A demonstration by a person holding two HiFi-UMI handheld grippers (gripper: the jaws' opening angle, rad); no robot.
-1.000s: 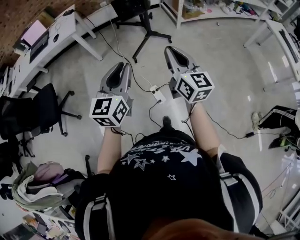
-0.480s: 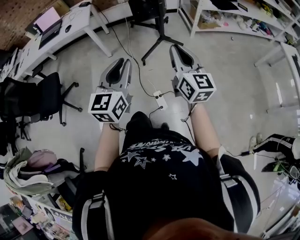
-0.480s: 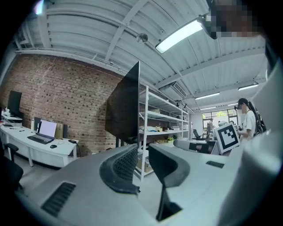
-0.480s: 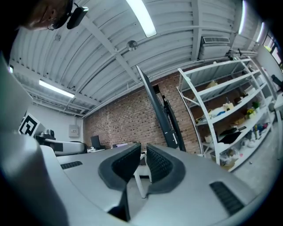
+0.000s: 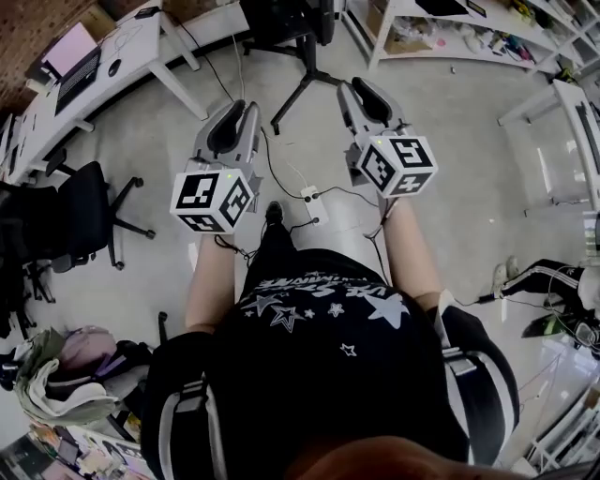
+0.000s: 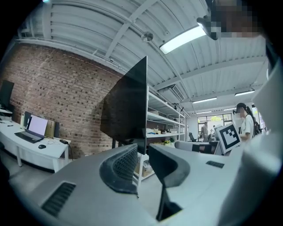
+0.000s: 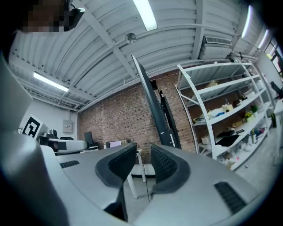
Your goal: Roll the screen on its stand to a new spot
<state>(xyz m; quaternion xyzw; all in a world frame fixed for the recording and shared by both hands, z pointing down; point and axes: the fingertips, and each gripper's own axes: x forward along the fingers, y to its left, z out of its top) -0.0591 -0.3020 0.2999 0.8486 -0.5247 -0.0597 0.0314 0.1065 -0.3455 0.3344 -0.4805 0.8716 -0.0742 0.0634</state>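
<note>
The screen [image 6: 128,108] is a large dark panel seen edge-on, mounted on a black stand whose legs [image 5: 305,73] spread over the floor at the top of the head view. It stands ahead of both grippers, apart from them. My left gripper [image 5: 247,109] points toward the stand, its jaws a little apart with nothing between them. My right gripper [image 5: 351,87] is just right of the stand's legs. Its jaws are opening and hold nothing. In the right gripper view the screen [image 7: 152,101] rises beyond my right gripper [image 7: 143,159].
A power strip [image 5: 314,199] with trailing cables lies on the floor between my arms. A white desk [image 5: 141,52] with a laptop and an office chair [image 5: 84,211] stand to the left. Shelving [image 5: 450,28] and a table [image 5: 572,103] are at right.
The person has stepped forward, one foot now beside the power strip. Both grippers have come closer to the stand's legs.
</note>
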